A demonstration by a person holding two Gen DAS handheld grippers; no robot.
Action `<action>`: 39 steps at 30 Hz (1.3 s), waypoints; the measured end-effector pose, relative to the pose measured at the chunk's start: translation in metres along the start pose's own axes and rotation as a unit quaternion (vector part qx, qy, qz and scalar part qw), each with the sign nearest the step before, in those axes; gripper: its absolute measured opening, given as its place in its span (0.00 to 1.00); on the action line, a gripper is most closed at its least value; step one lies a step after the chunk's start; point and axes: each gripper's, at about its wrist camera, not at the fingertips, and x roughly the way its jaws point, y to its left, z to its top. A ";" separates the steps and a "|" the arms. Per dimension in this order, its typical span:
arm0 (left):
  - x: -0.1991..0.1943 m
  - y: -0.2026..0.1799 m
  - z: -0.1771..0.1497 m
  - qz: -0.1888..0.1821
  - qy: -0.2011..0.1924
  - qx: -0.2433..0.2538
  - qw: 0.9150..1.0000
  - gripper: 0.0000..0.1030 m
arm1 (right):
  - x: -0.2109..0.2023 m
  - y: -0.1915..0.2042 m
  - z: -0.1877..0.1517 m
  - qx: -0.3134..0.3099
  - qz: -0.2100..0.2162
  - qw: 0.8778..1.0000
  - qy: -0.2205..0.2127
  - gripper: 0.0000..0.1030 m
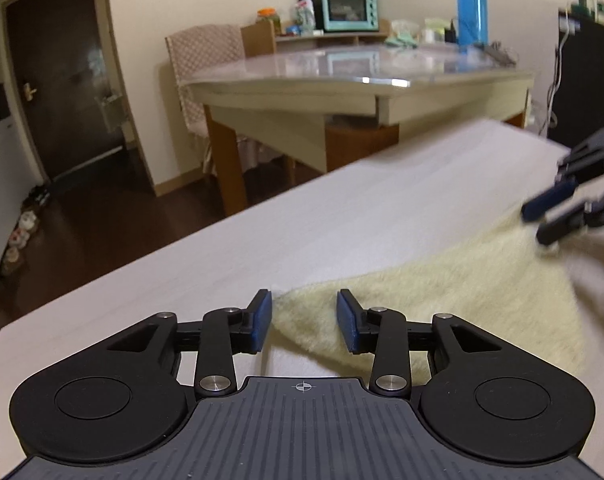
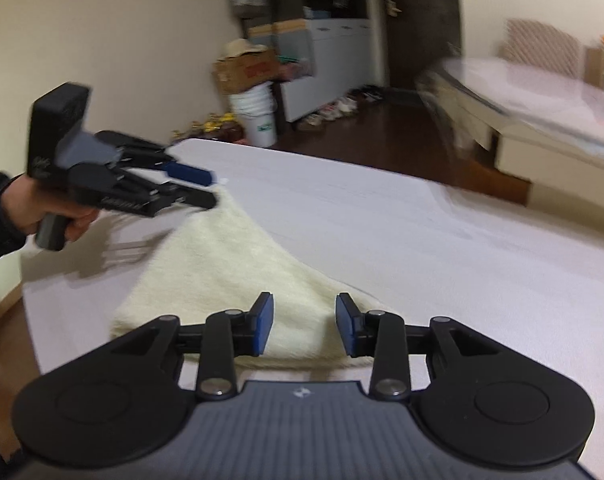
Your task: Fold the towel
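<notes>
Towel [image 1: 442, 300] lies flat on the white table [image 1: 302, 232], pale yellow, fluffy, filling the lower right of the left wrist view and running from centre left down to bottom centre in the right wrist view. Left tool [image 1: 304, 320] sits over one towel corner: blue pads spread, corner tip in the gap between them, neither pad pressing the cloth. Same tool seen from the right wrist view [image 2: 206, 188], at left of frame, held by a hand [image 2: 52, 216] in a dark sleeve, fingers parted just above the towel's far end (slight motion blur, contact unclear). Right tool [image 2: 304, 324] hovers over the opposite towel corner at bottom centre, pads also spread, cloth showing through the gap, nothing pinched. In the left wrist view it shows at the right edge [image 1: 542, 220], blurred, tips at the towel's far edge. The two tools are well apart, one at each end of the same towel side.
</notes>
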 end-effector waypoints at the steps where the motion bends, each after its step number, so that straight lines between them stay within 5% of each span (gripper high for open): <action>1: -0.001 0.000 -0.002 0.000 0.000 0.000 1.000 0.38 | 0.000 -0.005 -0.002 0.007 0.004 1.000 0.002 0.32; 12: -0.023 -0.020 -0.024 0.038 -0.001 -0.036 0.999 0.31 | 0.017 -0.034 0.010 -0.070 0.061 0.995 0.020 0.31; 19: -0.046 -0.022 -0.028 0.047 -0.011 -0.058 0.997 0.37 | -0.003 -0.016 0.013 -0.076 0.030 0.997 0.006 0.34; 25: -0.074 -0.062 -0.042 0.006 0.015 -0.034 0.999 0.41 | -0.010 -0.007 -0.004 -0.095 -0.024 0.995 0.028 0.34; 39: -0.083 -0.127 -0.045 -0.045 0.001 -0.021 0.999 0.49 | 0.005 -0.040 -0.001 -0.091 -0.035 0.995 0.025 0.44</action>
